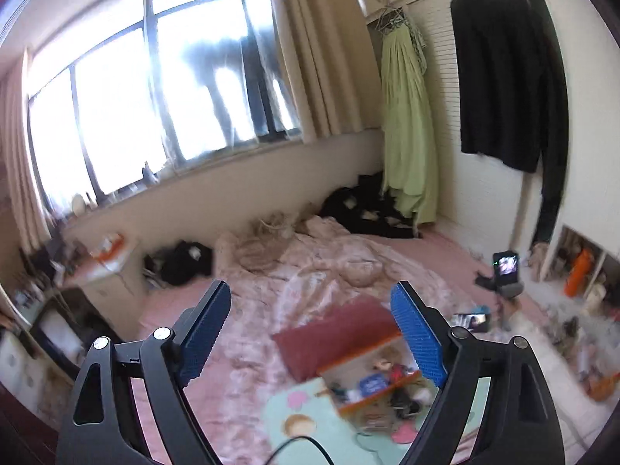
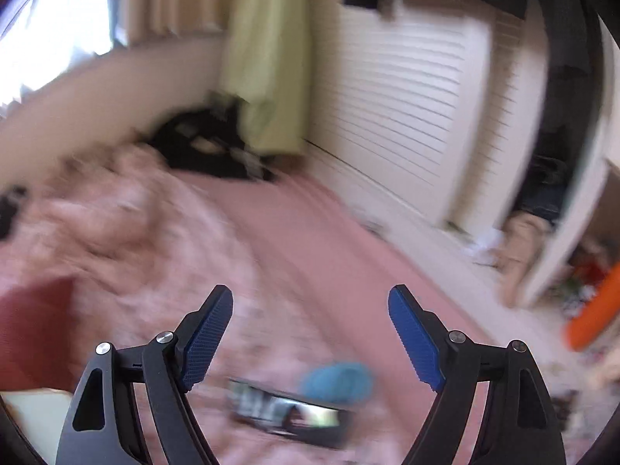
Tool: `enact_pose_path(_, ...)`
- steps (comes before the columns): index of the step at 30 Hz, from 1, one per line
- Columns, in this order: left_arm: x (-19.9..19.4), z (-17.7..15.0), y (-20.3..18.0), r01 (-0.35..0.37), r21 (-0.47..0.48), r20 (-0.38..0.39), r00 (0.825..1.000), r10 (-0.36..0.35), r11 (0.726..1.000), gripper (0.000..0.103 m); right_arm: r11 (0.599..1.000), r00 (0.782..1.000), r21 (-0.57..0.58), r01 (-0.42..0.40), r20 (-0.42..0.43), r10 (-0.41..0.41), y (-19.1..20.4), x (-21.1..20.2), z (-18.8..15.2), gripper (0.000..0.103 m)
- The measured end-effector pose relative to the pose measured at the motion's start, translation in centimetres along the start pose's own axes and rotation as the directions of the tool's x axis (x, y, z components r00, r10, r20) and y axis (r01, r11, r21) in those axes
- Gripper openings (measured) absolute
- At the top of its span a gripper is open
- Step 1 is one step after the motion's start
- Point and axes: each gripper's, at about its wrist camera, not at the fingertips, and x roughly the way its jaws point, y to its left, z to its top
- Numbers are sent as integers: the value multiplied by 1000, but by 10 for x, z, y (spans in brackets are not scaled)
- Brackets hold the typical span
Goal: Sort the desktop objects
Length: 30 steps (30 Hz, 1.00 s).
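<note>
Below left gripper (image 1: 310, 333) fingers: cluttered box (image 1: 372, 387), untouched.

A pink-sheeted bed (image 1: 438, 255) is carrying a rumpled pale floral quilt (image 1: 310, 267), with a dark red cushion (image 1: 329, 329) lying at its six o'clock edge.

A box (image 1: 372, 383) of small things sits near on the bed (image 1: 317, 271), a pillow (image 1: 333, 329) just behind it, a phone (image 1: 473, 321) to its right, the window (image 1: 155, 97) far left.
</note>
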Motion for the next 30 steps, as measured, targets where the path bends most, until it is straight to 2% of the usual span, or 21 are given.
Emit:
enact_pose_path(2,25,-28,-3,152,-45,-37,987,-153,987,85,988,986,3,-155,57,155,19,-36,-1,83)
enact_pose_path(4,60,-69,-22,305,-53,-102,945,-309,951,85,951,946,11,-310,104,308,41,-78,-1,83)
enact_pose_path(5,76,-89,-33,349,-48,-140,926,-352,936,85,926,921,7,-377,109,374,52,-98,-1,85)
enact_pose_path(6,99,-118,-49,386,-46,-198,901,-387,922,85,897,891,-6,-442,109,440,66,-118,-1,88)
enact_pose_path(7,112,-135,-60,400,-51,-235,886,-401,915,85,865,858,-35,-501,108,502,83,-143,-2,89)
enact_pose_path(9,140,-177,-81,431,-65,-311,848,-429,900,85,814,809,-120,-568,96,579,120,-183,-6,98)
enact_pose_path(10,150,-195,-89,441,-82,-326,836,-443,894,85,791,795,-177,-585,64,603,146,-201,-11,102)
enact_pose_path(11,158,-210,-91,439,-109,-327,832,-449,892,85,770,787,-228,-597,19,616,170,-212,-16,103)
enact_pose_path(12,164,-226,-89,424,-151,-311,837,-451,893,85,748,786,-281,-601,-42,617,197,-220,-23,103)
enact_pose_path(14,173,-251,-74,382,-287,-241,859,-452,878,85,713,793,-361,-601,-161,588,249,-222,-42,103)
enact_pose_path(15,180,-268,-59,342,-386,-195,877,-438,857,85,702,799,-389,-597,-206,565,269,-218,-51,103)
enact_pose_path(17,188,-293,-43,251,-485,-164,915,-369,838,85,695,818,-432,-575,-302,489,307,-197,-66,101)
enact_pose_path(18,194,-302,-36,182,-502,-172,937,-304,846,85,696,817,-432,-574,-356,453,320,-184,-74,92)
enact_pose_path(19,200,-309,-33,123,-490,-202,947,-250,863,85,704,806,-412,-578,-420,416,332,-169,-83,85)
enact_pose_path(21,207,-316,-29,109,-463,-239,940,-242,880,85,726,775,-362,-585,-512,370,340,-141,-91,51)
enact_pose_path(22,206,-320,-22,122,-484,-227,939,-258,867,85,734,774,-361,-575,-531,345,346,-130,-93,47)
enact_pose_path(24,201,-325,-9,136,-536,-183,945,-271,834,85,741,795,-399,-540,-530,294,356,-115,-99,45)
enact_pose_path(25,201,-328,-7,138,-540,-177,945,-273,830,85,740,796,-416,-529,-547,261,364,-106,-103,45)
enact_pose_path(27,198,-330,-4,137,-538,-175,947,-270,831,85,732,773,-413,-542,-586,243,371,-93,-108,45)
enact_pose_path(30,198,-326,-4,148,-545,-167,945,-280,825,85,705,768,-460,-540,-612,190,380,-87,-121,45)
